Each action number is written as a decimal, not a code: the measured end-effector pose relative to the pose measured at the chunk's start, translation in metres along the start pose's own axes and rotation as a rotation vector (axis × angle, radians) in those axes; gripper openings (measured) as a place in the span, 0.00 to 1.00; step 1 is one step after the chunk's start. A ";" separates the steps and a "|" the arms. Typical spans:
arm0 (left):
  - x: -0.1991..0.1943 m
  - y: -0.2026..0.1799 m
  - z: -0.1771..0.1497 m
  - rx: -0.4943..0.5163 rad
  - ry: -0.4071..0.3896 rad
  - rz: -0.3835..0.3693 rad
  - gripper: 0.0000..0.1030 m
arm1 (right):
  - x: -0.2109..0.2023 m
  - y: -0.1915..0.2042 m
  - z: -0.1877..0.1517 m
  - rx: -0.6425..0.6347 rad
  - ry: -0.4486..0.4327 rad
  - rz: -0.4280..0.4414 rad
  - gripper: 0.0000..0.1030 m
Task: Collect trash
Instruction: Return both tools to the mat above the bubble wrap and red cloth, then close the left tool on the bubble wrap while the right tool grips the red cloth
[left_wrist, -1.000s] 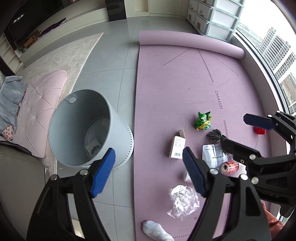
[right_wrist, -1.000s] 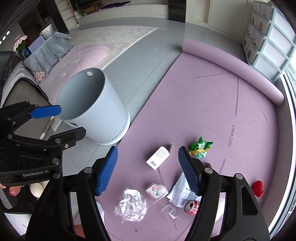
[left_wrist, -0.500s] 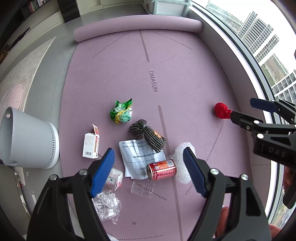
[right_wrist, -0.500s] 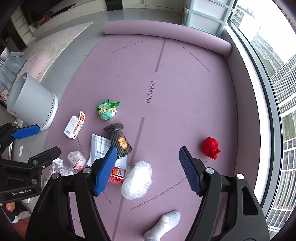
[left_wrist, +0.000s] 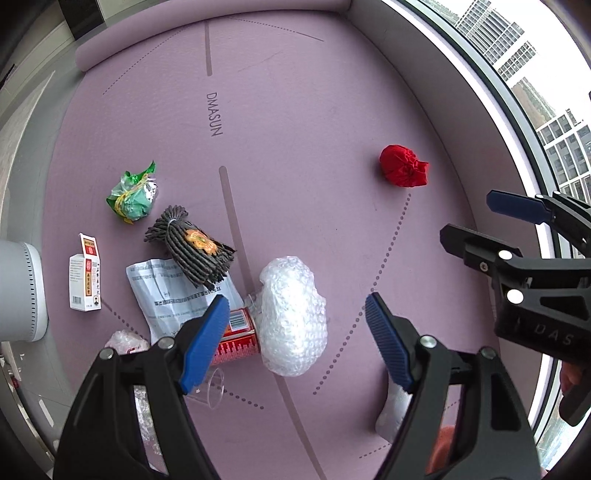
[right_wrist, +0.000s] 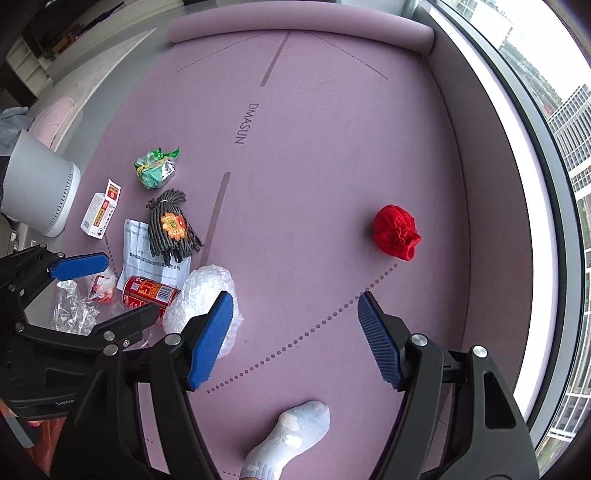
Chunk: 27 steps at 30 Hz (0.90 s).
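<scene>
Trash lies on a purple mat (left_wrist: 295, 122): a bubble-wrap wad (left_wrist: 291, 314), a red can (left_wrist: 236, 338), a printed paper (left_wrist: 173, 291), a dark ridged wrapper (left_wrist: 192, 251), a green wrapper (left_wrist: 133, 199), a white box (left_wrist: 85, 277) and a red crumpled ball (left_wrist: 402, 166). My left gripper (left_wrist: 295, 339) is open and empty above the bubble wrap. My right gripper (right_wrist: 293, 336) is open and empty, with the red ball (right_wrist: 395, 232) ahead of it. The grey bin (right_wrist: 37, 184) stands at the left.
A foot in a white sock (right_wrist: 288, 439) stands on the mat near me. Clear crumpled plastic (right_wrist: 70, 310) and a small red-and-white wrapper (right_wrist: 103, 284) lie at the mat's left edge. A window wall (right_wrist: 546, 147) bounds the right. The mat's rolled end (right_wrist: 295, 26) lies far ahead.
Both grippers have swung right, away from the bin, and come lower over the mat. The bubble wrap and red ball now look larger. Both stay open.
</scene>
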<state>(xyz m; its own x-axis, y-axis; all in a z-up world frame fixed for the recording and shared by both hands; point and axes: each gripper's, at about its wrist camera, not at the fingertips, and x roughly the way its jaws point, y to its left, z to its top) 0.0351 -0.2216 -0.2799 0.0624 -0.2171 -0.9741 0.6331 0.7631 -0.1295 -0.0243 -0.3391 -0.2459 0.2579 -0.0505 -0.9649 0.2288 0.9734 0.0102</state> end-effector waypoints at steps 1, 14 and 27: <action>0.009 -0.004 -0.003 0.003 0.007 0.003 0.74 | 0.007 0.000 -0.004 -0.007 0.005 0.005 0.66; 0.108 -0.007 -0.047 0.003 0.061 0.072 0.74 | 0.079 0.007 -0.043 -0.054 0.056 0.042 0.66; 0.103 -0.015 -0.041 -0.007 0.040 0.030 0.32 | 0.080 0.003 -0.043 -0.057 0.058 0.044 0.66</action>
<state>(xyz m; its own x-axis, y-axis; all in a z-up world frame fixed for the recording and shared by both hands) 0.0006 -0.2301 -0.3856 0.0506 -0.1695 -0.9842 0.6257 0.7735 -0.1010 -0.0429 -0.3304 -0.3345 0.2111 0.0037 -0.9775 0.1641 0.9857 0.0391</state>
